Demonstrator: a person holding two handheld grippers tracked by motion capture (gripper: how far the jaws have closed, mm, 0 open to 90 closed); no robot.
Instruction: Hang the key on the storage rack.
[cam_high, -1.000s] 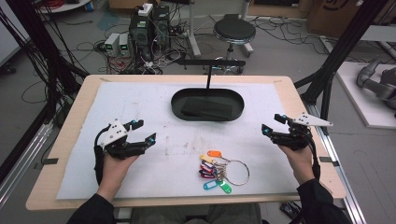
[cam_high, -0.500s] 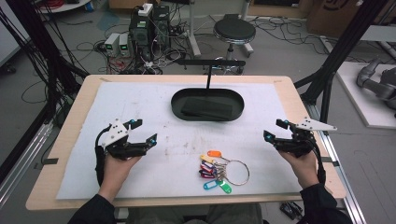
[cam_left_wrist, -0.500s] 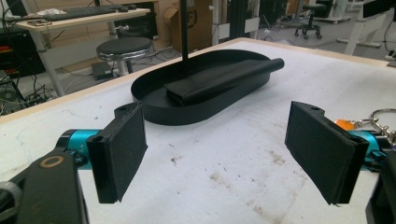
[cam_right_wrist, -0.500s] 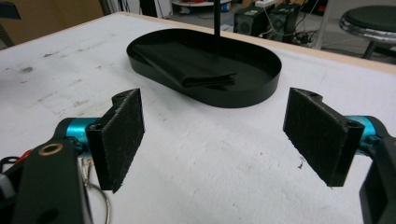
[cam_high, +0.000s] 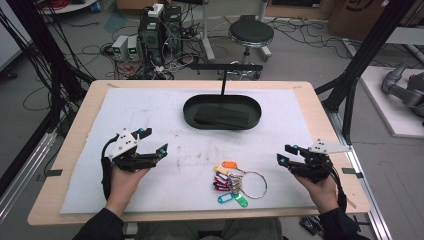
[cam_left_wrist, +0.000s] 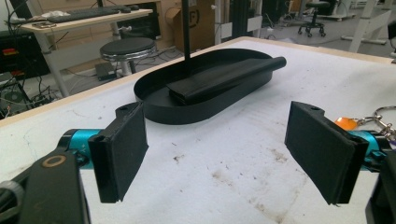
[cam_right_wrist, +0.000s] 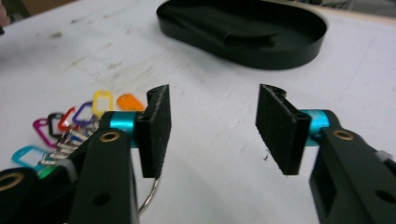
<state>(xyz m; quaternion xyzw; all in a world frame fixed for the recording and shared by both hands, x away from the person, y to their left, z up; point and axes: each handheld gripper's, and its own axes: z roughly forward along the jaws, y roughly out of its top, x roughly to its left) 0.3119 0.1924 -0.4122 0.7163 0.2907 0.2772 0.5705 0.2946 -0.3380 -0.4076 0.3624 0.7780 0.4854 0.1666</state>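
Note:
A key ring (cam_high: 236, 183) with several coloured tags lies on the white mat near the front edge, between my hands. My left gripper (cam_high: 155, 140) hovers left of it, open and holding nothing. My right gripper (cam_high: 285, 154) is to the right of the ring, also open and holding nothing. In the left gripper view the open gripper (cam_left_wrist: 222, 154) faces the black oval tray (cam_left_wrist: 159, 109), and an orange tag (cam_left_wrist: 345, 122) peeks past the right pad. In the right gripper view the gripper (cam_right_wrist: 212, 126) stands open over bare mat, with the tags (cam_right_wrist: 70, 116) behind its left jaw.
The black oval tray (cam_high: 189, 109) sits at the back middle of the mat and holds a folded black piece (cam_high: 221, 116). A thin black T-shaped post (cam_high: 223, 75) rises behind it. The wooden table edge (cam_high: 350, 150) runs close to my right hand.
My right gripper has drawn back toward the table's front edge, staying open. The left gripper has barely moved. The key ring lies where it was.

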